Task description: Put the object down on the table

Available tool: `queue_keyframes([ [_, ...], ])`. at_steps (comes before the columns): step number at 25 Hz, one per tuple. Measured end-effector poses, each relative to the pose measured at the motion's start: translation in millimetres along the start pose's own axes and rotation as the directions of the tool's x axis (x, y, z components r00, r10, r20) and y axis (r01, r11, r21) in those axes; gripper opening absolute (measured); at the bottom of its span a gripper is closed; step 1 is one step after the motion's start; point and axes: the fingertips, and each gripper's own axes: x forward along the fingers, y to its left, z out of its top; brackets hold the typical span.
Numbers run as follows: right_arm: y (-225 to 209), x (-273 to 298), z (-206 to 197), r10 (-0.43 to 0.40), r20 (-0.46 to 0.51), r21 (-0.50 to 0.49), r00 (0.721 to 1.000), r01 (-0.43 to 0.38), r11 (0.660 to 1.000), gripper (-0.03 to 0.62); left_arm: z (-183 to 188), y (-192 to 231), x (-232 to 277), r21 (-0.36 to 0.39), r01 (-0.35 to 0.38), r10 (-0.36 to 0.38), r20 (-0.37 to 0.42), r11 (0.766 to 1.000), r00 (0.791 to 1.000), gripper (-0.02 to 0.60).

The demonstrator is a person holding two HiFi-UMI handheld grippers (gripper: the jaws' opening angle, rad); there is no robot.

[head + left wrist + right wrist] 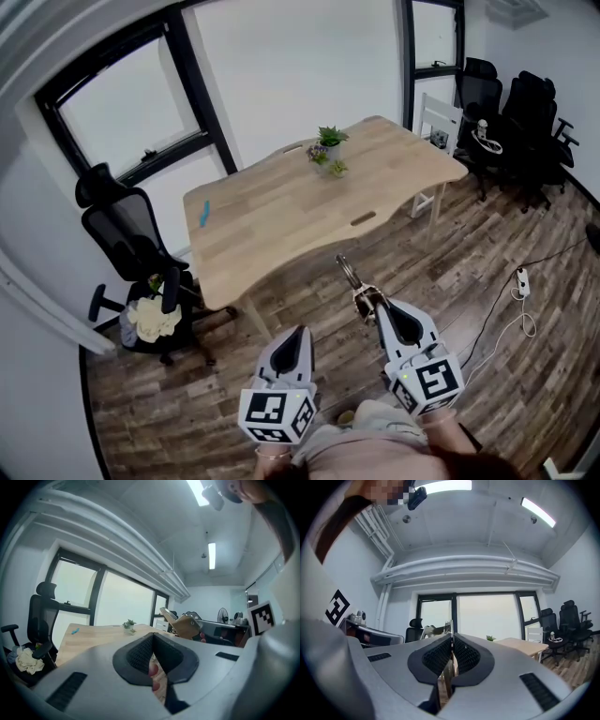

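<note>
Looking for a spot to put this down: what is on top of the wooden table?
Small potted plants stand near the far middle of the table, and a small blue item lies near its left end. Only the patch behind the plants is hidden by them.

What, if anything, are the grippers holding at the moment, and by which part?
The right gripper is shut on a slim tan-and-metal object, gripped at its near tan end; the metal end sticks out ahead. The left gripper holds nothing.

Head view downward, others level, table (281, 214) shared
</note>
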Motion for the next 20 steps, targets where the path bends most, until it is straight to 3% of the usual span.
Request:
queue_keyframes([
  [20, -50.0, 39.4, -6.6, -0.040, 0.006, 0.007, 0.999, 0.040, 0.999, 0.006, 6.4, -4.4, 68.3, 0.018, 0.058, -0.058, -0.015, 0.998, 0.998, 0.000],
])
